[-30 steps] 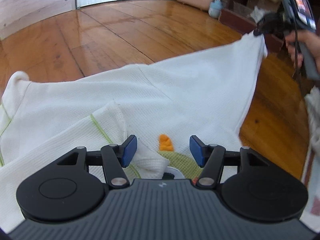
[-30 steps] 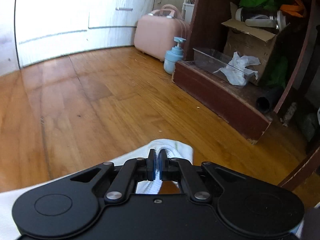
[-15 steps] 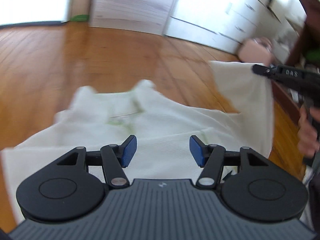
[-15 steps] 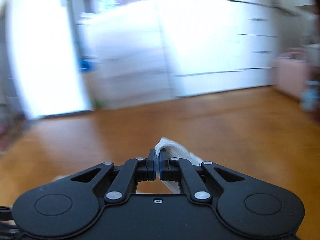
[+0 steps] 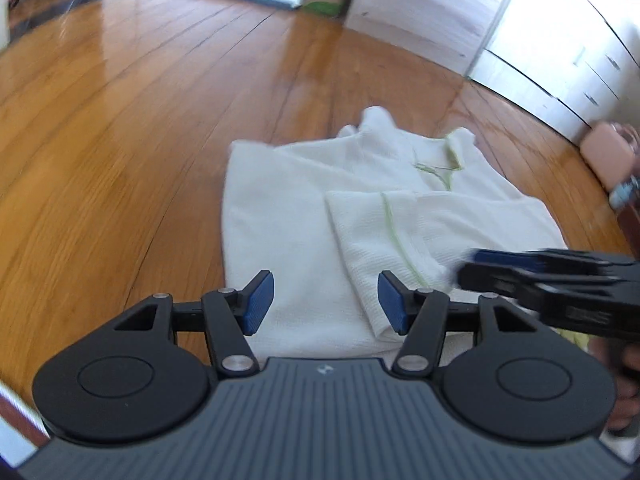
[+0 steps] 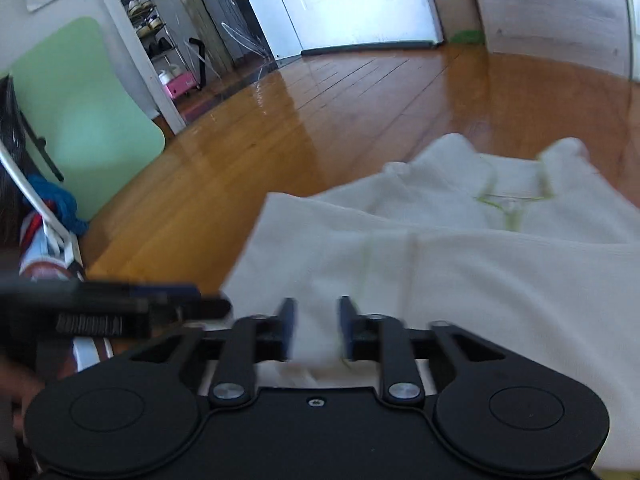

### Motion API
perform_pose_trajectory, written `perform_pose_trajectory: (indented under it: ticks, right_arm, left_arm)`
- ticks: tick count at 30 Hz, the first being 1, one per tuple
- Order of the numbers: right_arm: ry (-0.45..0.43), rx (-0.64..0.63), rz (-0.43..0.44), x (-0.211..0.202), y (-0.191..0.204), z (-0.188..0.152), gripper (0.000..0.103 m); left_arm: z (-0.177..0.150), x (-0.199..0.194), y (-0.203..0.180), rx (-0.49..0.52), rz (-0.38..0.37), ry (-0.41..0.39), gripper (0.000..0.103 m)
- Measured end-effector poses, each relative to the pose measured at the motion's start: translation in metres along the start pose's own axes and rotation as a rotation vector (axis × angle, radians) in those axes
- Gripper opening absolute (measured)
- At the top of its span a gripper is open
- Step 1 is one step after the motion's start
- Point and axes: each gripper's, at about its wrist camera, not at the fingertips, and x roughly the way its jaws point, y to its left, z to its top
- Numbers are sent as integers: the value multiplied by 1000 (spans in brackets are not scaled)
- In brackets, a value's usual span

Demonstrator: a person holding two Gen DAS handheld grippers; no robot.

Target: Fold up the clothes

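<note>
A white shirt (image 5: 296, 208) with pale green trim lies on the wooden floor (image 5: 120, 128), folded over itself, one sleeve (image 5: 384, 232) laid across its body. My left gripper (image 5: 324, 300) hovers open over the shirt's near edge, nothing between its blue pads. From the right, my right gripper (image 5: 468, 268) reaches in blurred over the fabric. In the right wrist view the right gripper (image 6: 316, 328) has its jaws opening; white cloth (image 6: 480, 280) lies between and under them, not pressed. The left gripper (image 6: 208, 300) shows there at the left.
A pink case (image 5: 604, 152) and white drawers (image 5: 580, 40) stand at the far right. A pale green panel (image 6: 80, 120) and a shoe rack (image 6: 148, 12) are off to the left. A hand (image 5: 624, 380) holds the right gripper's handle.
The right gripper carried the shirt's edge across over the body, then its jaws came apart and let the cloth go. The left gripper swung along the shirt, staying open.
</note>
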Motion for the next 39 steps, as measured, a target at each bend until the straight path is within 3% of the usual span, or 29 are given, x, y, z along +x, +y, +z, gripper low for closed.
perform_pose_trajectory:
  ticks: [1,3,6,10,13,15,18,22,24,25,26,27,29,31,33,34,36,37,39]
  right_arm:
    - [-7,-21,-37,-15,-9,-5,53]
    - [-10,-61,-119,-43,-27,-16,54]
    - [69,-119,-322,-75,-56,-37,54]
    - [139,-172,-570,-111,-95,-62,53]
    - [148,-133,-593,-120,-115,-66,53]
    - [160,-147,-598,-112,-116,-67,53]
    - [185,-197,-595,-87,-112,-64,52]
    - [155,-139,-539,-77,-114,-65,49]
    - [146,-136,-546,-73,-114,-65,49]
    - [141,-144,-549,-72,-113,-66,47]
    - [139,-149,-549,-72,-113,-67,45]
    - [137,-154,-549,-72,-113,-68,44]
    - [128,-160,-547,-74,-113,-70,35]
    - [114,-146,-541,-78,-116,-74,28]
    - [101,-131,-536,-82,-119,-76,22]
    - [100,-125,-545,-84,-121,-77,12]
    - [103,-102,-558,-85,-125,-79,12]
    - [98,-80,-552,-86,-127,-79,12]
    - [96,-60,-552,-85,-128,-77,12]
  left_arm:
    - [0,1,-4,25,-11,-14,58]
    - [1,7,-13,56,-39,-32,59]
    - [0,21,-31,135,-48,-15,62]
    - [-7,47,-63,330,18,53,63]
    - [-15,56,-75,392,57,64,63]
    - [-15,59,-73,363,8,75,63]
    - [-16,68,-80,404,-31,84,78]
    - [-24,73,-92,462,-26,35,79]
    - [-27,75,-92,443,-27,27,65]
    - [-26,80,-90,429,-17,41,43]
    - [-25,84,-87,436,-16,54,34]
    - [-24,86,-85,468,-23,47,32]
    - [-20,88,-81,516,-32,32,14]
    - [-12,82,-71,474,-31,5,8]
    - [-3,63,-50,317,-26,-72,8]
    - [0,51,-37,229,-18,-115,8]
    - [5,27,-11,53,-3,-198,9]
    - [7,21,0,-1,6,-204,11]
    - [5,27,13,-12,25,-113,13]
